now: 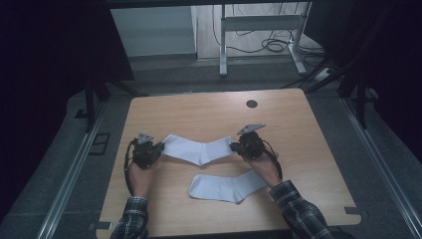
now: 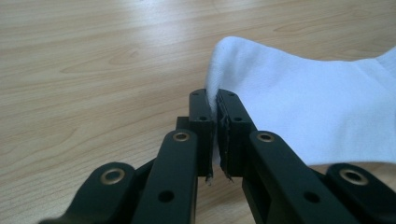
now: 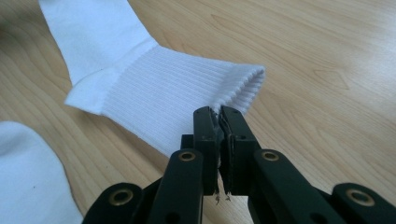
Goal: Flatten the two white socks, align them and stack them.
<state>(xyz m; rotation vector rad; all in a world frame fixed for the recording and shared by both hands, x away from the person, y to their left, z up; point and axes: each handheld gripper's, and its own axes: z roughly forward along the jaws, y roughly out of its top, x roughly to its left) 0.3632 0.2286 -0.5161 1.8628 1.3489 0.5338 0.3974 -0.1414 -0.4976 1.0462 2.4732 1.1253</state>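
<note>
Two white socks lie on the wooden table [image 1: 209, 112]. The far sock [image 1: 198, 148] stretches between both grippers. My left gripper [image 1: 160, 147] is shut on its toe end [image 2: 261, 88], and the jaws pinch the fabric edge [image 2: 215, 100]. My right gripper [image 1: 234, 146] is shut on the ribbed cuff [image 3: 187, 93], with fabric caught between its jaws [image 3: 218, 119]. The near sock [image 1: 226, 186] lies flat in front of them, and its corner [image 3: 28, 177] shows at the lower left in the right gripper view.
A small dark round hole [image 1: 252, 103] sits near the table's far edge. Beyond the table stand a white metal frame [image 1: 261, 30] and loose cables [image 1: 273, 46] on the floor. Bare wood extends left, right and behind the socks.
</note>
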